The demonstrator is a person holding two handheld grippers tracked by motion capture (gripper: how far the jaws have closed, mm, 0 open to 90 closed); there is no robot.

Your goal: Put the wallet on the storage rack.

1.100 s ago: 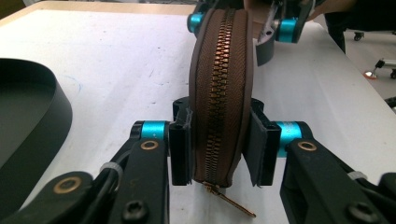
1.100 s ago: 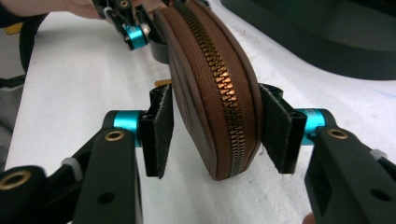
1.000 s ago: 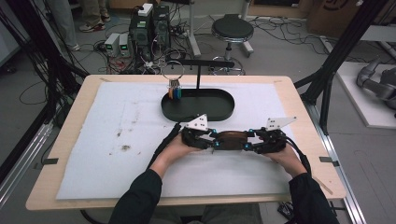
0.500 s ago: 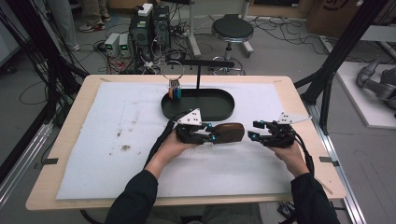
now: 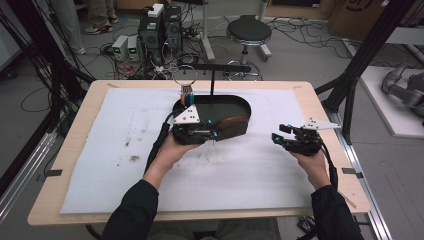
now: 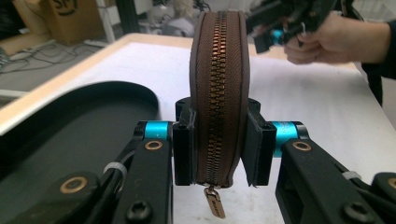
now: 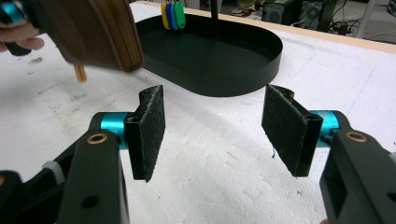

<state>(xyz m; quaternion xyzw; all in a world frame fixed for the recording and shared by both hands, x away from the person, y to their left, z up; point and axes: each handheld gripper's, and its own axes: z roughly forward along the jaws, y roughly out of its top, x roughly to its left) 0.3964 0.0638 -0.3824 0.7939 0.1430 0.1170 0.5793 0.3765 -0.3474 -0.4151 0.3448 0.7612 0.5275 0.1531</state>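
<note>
A brown zippered pouch (image 6: pixel 219 93), rounded and flat-sided, stands on edge, clamped between the left gripper (image 6: pixel 219 149) pads above the white surface (image 5: pixel 250 170), beside the black tray (image 5: pixel 235 104); its brass zip is closed, the pull hanging down

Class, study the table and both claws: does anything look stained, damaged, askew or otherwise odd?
Only the white mat: dark specks and smudges mark its left part. Otherwise nothing stands out. The left claw grips the brown zipped case squarely, zipper closed; the right claw is open and empty; the black tray sits flat.
</note>
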